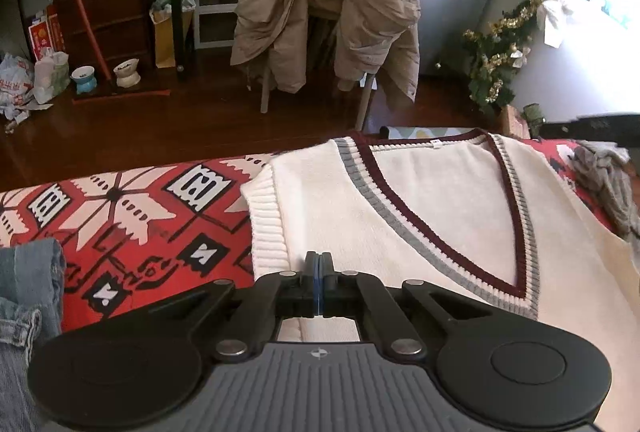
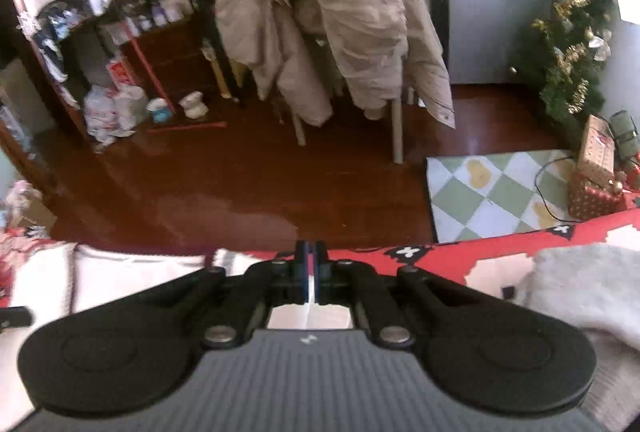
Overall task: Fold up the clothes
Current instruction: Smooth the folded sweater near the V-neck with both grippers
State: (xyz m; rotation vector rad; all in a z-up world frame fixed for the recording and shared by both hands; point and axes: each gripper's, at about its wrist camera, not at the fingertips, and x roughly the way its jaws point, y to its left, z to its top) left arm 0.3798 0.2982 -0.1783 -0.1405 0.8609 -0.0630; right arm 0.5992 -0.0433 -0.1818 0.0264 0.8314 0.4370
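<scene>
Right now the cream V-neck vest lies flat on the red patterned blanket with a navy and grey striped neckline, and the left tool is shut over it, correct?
Not quite: the vest's neckline trim is maroon and grey, not navy, as the left wrist view shows. It does lie flat on the red patterned blanket, with the left tool shut over it.

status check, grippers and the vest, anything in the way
Left gripper shut, over the cream vest. Right gripper shut, nothing seen pinched. Vest flat on red blanket. Jeans and grey garment alongside.
</scene>
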